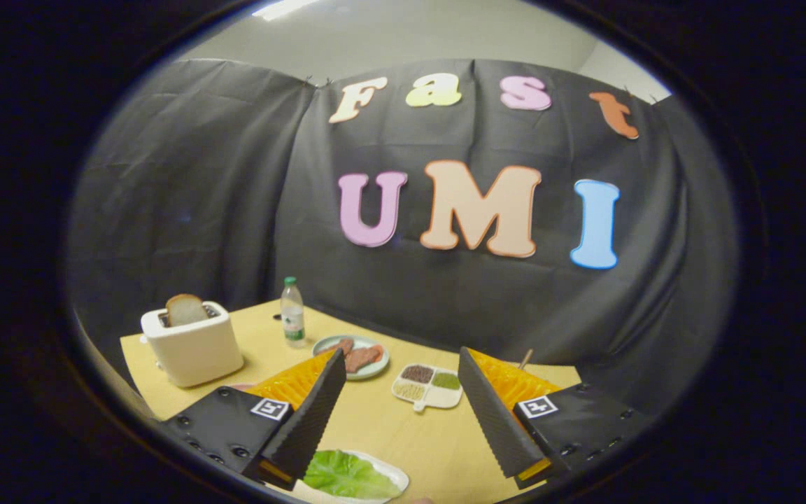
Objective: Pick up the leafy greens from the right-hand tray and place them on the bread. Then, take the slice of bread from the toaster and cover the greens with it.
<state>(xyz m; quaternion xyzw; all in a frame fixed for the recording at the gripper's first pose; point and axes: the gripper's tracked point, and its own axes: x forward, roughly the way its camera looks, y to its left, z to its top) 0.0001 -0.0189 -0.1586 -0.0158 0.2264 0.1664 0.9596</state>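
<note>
Bare table (389, 420) between open gripper (399, 353) fingers.

No legible text on any object. Bottle (292, 312) on the counter (375, 420) carries a label, too small to make out. Each finger of the claw (403, 413), spread wide apart, bears a square black-and-white marker tag (269, 409): a pattern, no words or numbers.

I count one toaster (193, 343) with one bread slice (186, 309), one bottle (292, 312), one round plate (373, 367) holding two meat pieces (361, 358), one divided tray (428, 386), one greens leaf (347, 474). Gripper (401, 367): two fingers, spread apart.
</note>
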